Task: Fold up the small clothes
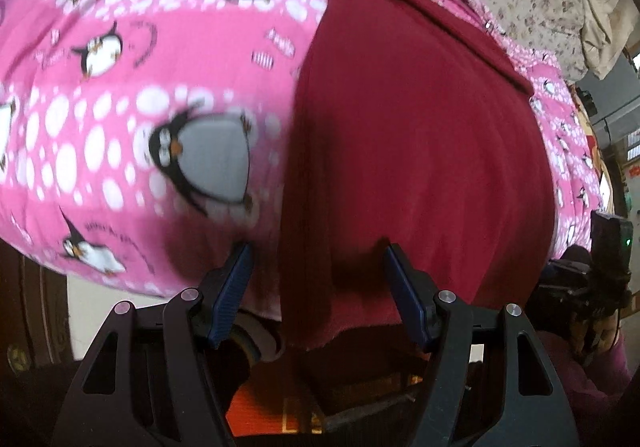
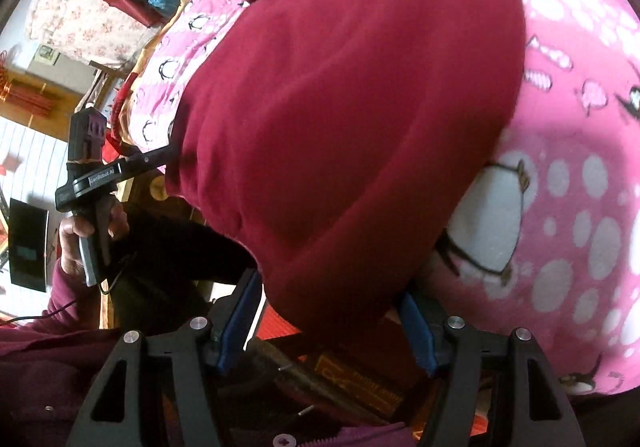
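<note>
Open left gripper (image 1: pixel 318 259), maroon garment (image 1: pixel 420 151), pink penguin blanket (image 1: pixel 140 59), cluttered room

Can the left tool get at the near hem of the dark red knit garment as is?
Probably yes. The left tool is open, the dark red knit garment hangs over the bed edge between its fingers, nothing in between.

Both cameras sit on the grippers and look steeply down, very near the cloth. The left wrist view faces the dark red knitted garment (image 1: pixel 420 151) from its left edge, above the pink penguin-print fleece blanket (image 1: pixel 120 95). The right wrist view faces the same garment (image 2: pixel 352 119) and blanket (image 2: pixel 580 207) from the near right corner.
</note>
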Available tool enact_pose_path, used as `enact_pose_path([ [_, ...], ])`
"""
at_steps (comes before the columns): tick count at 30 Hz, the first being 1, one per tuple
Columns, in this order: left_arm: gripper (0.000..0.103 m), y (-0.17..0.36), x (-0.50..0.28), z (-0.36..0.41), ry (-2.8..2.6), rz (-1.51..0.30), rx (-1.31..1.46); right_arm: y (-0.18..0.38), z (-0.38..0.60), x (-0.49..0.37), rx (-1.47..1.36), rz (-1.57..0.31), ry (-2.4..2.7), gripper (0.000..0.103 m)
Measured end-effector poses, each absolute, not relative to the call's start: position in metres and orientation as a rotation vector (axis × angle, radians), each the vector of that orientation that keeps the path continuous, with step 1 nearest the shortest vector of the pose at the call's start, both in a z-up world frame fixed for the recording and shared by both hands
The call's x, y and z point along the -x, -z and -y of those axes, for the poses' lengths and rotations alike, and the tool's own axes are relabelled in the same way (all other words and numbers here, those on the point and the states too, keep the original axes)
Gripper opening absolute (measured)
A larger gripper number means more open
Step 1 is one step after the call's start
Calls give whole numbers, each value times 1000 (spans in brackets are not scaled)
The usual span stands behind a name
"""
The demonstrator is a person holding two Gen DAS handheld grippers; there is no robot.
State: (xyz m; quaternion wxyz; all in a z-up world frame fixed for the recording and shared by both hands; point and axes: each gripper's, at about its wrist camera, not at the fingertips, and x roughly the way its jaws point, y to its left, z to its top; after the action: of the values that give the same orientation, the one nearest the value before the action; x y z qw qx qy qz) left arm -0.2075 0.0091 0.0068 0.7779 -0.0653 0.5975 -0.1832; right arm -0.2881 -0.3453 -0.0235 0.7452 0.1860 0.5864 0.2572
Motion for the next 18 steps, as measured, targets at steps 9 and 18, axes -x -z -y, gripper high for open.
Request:
enact_pose_path([
  [9, 67, -5, 210, -6, 385, -1278, 144, 28, 335, 285, -409, -1288, -569, 65],
  [18, 67, -2, 210, 4, 365, -1260, 91, 32, 331, 285, -411, -1307, -572, 61],
])
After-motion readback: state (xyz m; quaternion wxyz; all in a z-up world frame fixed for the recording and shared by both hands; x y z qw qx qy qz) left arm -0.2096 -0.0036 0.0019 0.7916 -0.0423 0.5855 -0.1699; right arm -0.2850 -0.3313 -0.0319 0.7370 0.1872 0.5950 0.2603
